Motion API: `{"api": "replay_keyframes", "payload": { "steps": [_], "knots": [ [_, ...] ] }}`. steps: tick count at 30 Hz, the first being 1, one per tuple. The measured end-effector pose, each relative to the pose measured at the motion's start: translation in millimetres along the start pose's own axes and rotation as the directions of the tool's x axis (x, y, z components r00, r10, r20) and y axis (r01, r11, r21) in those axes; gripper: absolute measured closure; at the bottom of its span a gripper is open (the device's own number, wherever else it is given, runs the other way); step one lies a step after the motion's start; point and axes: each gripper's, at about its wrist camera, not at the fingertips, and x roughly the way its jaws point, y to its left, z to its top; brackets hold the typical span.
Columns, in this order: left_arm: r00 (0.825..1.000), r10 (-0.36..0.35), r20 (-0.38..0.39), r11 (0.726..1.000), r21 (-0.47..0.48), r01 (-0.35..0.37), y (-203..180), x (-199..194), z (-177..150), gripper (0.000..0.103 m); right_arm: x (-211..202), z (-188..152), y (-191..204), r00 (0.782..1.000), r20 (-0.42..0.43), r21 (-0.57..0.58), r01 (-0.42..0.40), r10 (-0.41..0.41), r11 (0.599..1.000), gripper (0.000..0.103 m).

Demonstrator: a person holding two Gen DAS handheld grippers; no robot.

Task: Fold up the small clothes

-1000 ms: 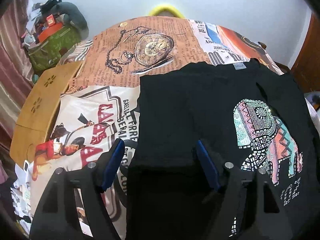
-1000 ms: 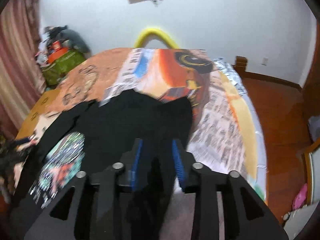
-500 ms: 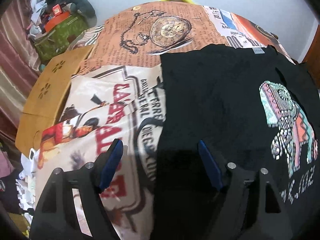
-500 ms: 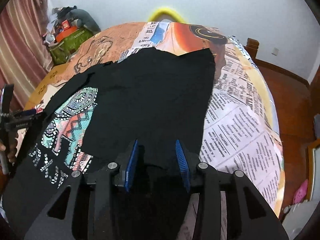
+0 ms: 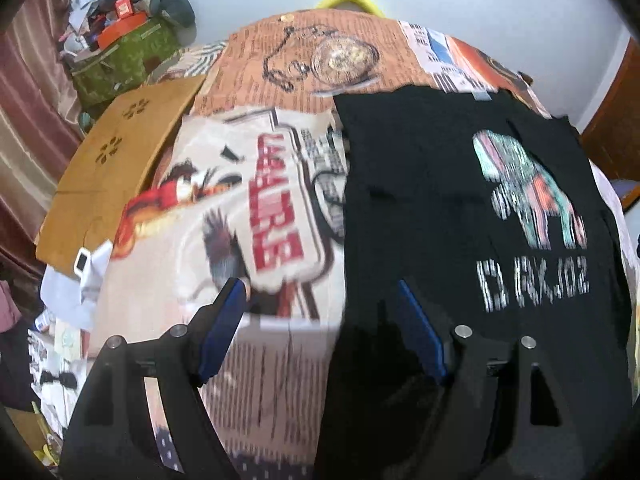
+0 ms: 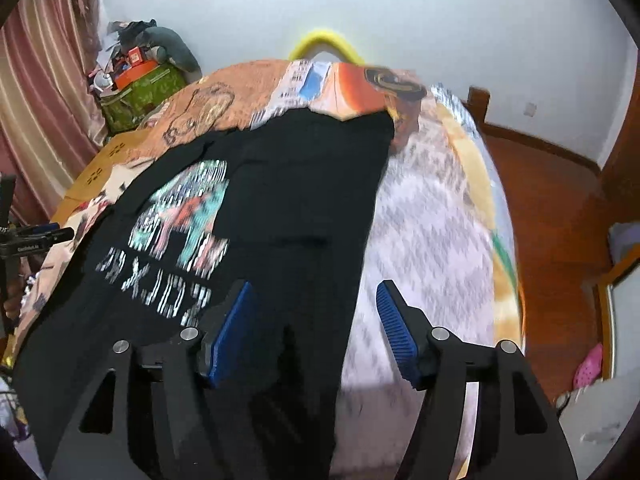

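A black T-shirt [image 5: 420, 208] with a colourful elephant print [image 5: 528, 184] lies flat on the printed bedspread [image 5: 256, 216]; both long sides look folded in. It also shows in the right wrist view [image 6: 288, 200]. My left gripper [image 5: 320, 328] is open and empty above the shirt's left edge near the hem. My right gripper [image 6: 312, 324] is open and empty above the shirt's right edge; the left gripper shows at that view's left edge [image 6: 36, 236].
A wooden board [image 5: 108, 176] lies at the bed's left side. A green box with clutter [image 5: 124, 52] stands by the curtain. A yellow hoop [image 6: 326, 40] rises behind the bed. Wooden floor [image 6: 560, 208] lies to the right.
My right gripper has opened and let go of the shirt's side, which now lies folded over. Both grippers have drawn back toward the hem; the left stays open.
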Motion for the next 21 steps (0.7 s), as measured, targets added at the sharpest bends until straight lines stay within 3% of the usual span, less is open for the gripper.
{"api": "replay_keyframes", "payload": {
  "steps": [8, 11, 15, 16, 18, 21],
  "knots": [
    [0.992, -0.085, -0.096, 0.996, 0.009, 0.086, -8, 2, -47, 0.028, 2, -56, 5, 0.993, -0.109, 0.044, -0.035, 0.040, 0.998, 0.042],
    [0.990, -0.110, -0.089, 0.993, 0.027, 0.113, -16, 3, -60, 0.042, 2, -74, 5, 0.989, -0.136, 0.073, -0.055, 0.065, 0.996, 0.042],
    [0.987, -0.149, -0.062, 0.988, 0.037, 0.151, -21, -3, -66, 0.070, 5, -86, 9, 0.980, -0.161, 0.103, -0.105, 0.120, 0.989, 0.043],
    [0.988, -0.145, -0.060, 0.988, 0.043, 0.148, -23, -4, -67, 0.073, 5, -86, 12, 0.981, -0.158, 0.085, -0.103, 0.115, 0.991, 0.046],
    [0.987, -0.151, -0.062, 0.987, 0.050, 0.154, -25, -5, -66, 0.089, 6, -84, 18, 0.980, -0.160, 0.059, -0.114, 0.122, 0.992, 0.068],
    [0.983, -0.173, -0.066, 0.984, 0.026, 0.175, -24, -5, -63, 0.097, 9, -82, 22, 0.981, -0.150, 0.039, -0.116, 0.120, 0.993, 0.093]
  ]
}}
